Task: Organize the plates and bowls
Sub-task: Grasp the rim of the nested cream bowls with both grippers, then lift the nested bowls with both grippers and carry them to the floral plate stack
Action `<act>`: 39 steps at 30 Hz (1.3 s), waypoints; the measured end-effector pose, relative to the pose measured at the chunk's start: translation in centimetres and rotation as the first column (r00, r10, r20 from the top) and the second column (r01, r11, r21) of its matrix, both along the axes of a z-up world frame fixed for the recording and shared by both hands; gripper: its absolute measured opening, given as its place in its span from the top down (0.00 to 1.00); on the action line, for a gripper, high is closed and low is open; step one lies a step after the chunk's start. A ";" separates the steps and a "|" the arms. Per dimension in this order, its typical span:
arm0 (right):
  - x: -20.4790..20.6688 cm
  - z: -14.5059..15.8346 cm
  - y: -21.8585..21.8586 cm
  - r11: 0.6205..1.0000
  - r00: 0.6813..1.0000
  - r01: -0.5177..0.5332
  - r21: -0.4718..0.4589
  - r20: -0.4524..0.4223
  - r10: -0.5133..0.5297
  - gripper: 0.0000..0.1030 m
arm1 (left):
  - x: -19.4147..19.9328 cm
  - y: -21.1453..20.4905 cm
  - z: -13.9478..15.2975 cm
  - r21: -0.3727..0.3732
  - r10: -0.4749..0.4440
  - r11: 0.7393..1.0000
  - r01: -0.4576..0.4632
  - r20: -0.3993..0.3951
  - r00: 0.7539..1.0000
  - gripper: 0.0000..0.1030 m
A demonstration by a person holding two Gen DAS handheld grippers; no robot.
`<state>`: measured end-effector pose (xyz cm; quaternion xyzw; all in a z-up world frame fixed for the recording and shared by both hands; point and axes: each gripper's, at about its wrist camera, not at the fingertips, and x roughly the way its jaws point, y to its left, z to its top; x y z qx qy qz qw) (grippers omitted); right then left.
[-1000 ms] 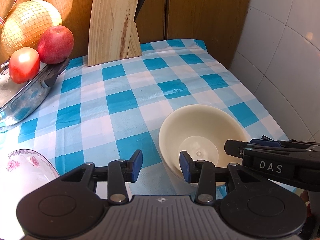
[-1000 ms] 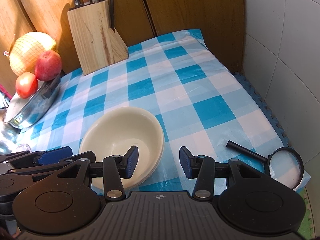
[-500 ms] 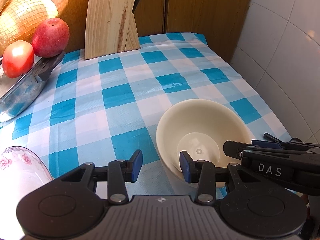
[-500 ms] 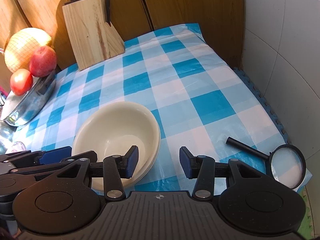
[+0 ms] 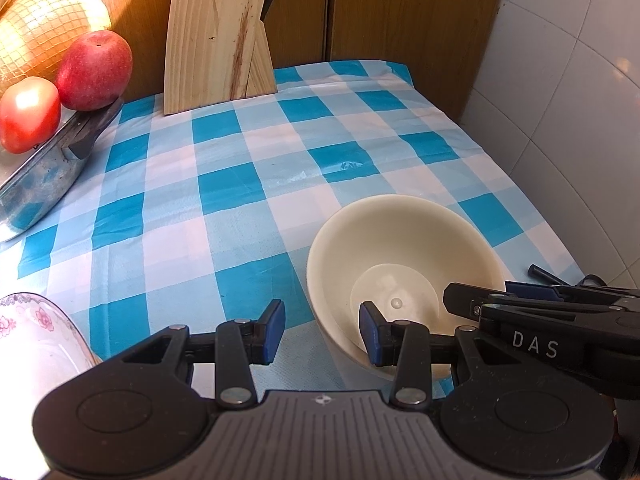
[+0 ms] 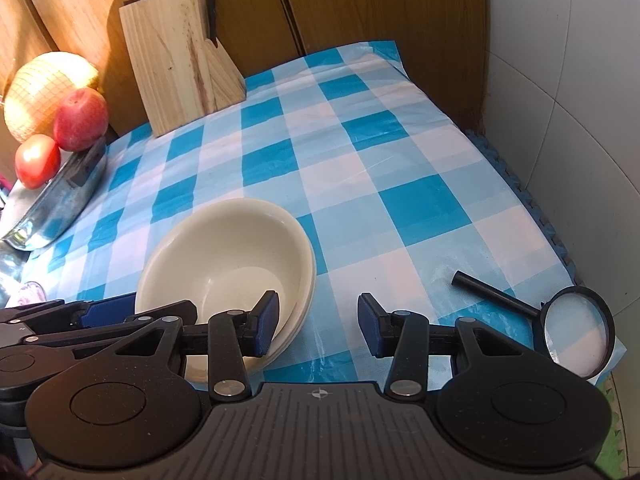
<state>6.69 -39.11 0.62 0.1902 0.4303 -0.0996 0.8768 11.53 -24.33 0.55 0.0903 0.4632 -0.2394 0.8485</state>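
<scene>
On the table (image 6: 420, 184), which is covered by a blue-and-white checked plastic cloth, a cream plastic bowl (image 6: 232, 264) is seen nested in a second one of the same colour; a double rim is visible at its right edge in the right wrist view. This stack stands near the front edge, just ahead of both tools. A glass bowl with a pink floral rim (image 5: 32, 340) is seen at the lower left of the left wrist view, well apart from the cream stack and not yet joined to anything. The task is therefore judged partly done: two bowls appear stacked, the floral bowl is left, and no plates can be seen in either view.

The left gripper (image 5: 322, 332) is held with its fingers apart, straddling the near rim of the cream stack: the right pad sits inside the bowl, the left pad outside over the cloth, and no pressing on the rim is shown. The right gripper (image 6: 318, 322) is also held with fingers parted and nothing between them, its left pad in front of the stack's right rim.

Compared with the frame a second earlier, the scene is almost unchanged: the stack is in the same spot, and the left wrist view is shifted slightly, so that the knife block appears higher in the picture.
</scene>
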 end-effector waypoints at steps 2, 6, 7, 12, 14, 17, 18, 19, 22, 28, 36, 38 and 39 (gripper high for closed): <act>0.1 -0.1 0.1 1.000 1.000 -0.003 -0.002 -0.004 0.003 0.49 | 0.0 0.0 0.0 0.001 0.000 1.000 0.000 0.000 1.000 0.67; 0.1 -0.1 0.2 1.000 1.000 -0.010 -0.005 -0.006 0.010 0.50 | 0.1 -0.1 -0.2 0.004 0.003 1.000 -0.003 -0.003 1.000 0.67; 0.1 -0.2 0.2 1.000 1.000 -0.011 -0.006 -0.007 0.011 0.50 | 0.1 -0.1 -0.2 0.004 0.003 1.000 -0.003 -0.004 1.000 0.67; 0.2 -0.2 0.2 1.000 1.000 -0.021 0.006 -0.010 0.021 0.58 | 0.0 -0.2 -0.3 0.000 -0.003 1.000 0.003 -0.004 1.000 0.71; 0.3 -0.3 0.3 0.999 0.999 -0.032 0.013 -0.014 0.032 0.64 | 0.0 -0.3 -0.4 -0.007 -0.014 1.000 0.014 -0.015 1.000 0.76; 0.5 -0.7 0.6 0.998 0.998 -0.054 0.038 -0.029 0.055 0.75 | 0.0 -0.6 -0.5 -0.009 -0.024 1.000 0.024 -0.021 0.999 0.82; 0.5 -0.7 0.7 0.998 0.998 -0.054 0.036 -0.027 0.055 0.76 | 0.0 -0.7 -0.5 -0.013 -0.027 1.000 0.027 -0.027 0.999 0.84; 0.6 -0.7 0.8 0.998 0.998 -0.060 0.030 -0.027 0.061 0.76 | 0.0 -0.7 -0.5 -0.013 -0.026 1.000 0.025 -0.027 0.999 0.84; 0.6 -0.7 0.7 0.998 0.998 -0.060 0.033 -0.025 0.061 0.76 | 0.0 -0.8 -0.6 -0.012 -0.024 1.000 0.023 -0.027 0.999 0.84; 0.4 -0.6 0.5 0.997 0.998 -0.062 0.049 -0.014 0.062 0.77 | 0.2 -0.6 -0.6 -0.021 -0.020 1.000 0.019 -0.043 0.999 0.85; 0.1 -0.1 0.5 0.997 0.998 -0.063 0.045 0.006 0.062 0.77 | -0.2 -0.7 -0.1 -0.018 -0.024 1.000 0.023 -0.016 1.000 0.85; 0.1 -0.2 0.5 0.997 0.998 -0.063 0.046 0.001 0.063 0.77 | -0.3 -0.6 -0.1 -0.014 -0.021 1.000 0.021 -0.016 1.000 0.85; 0.1 -0.2 0.5 0.997 0.998 -0.063 0.046 0.002 0.063 0.77 | -0.3 -0.6 0.0 -0.016 -0.019 1.000 0.019 -0.017 1.000 0.85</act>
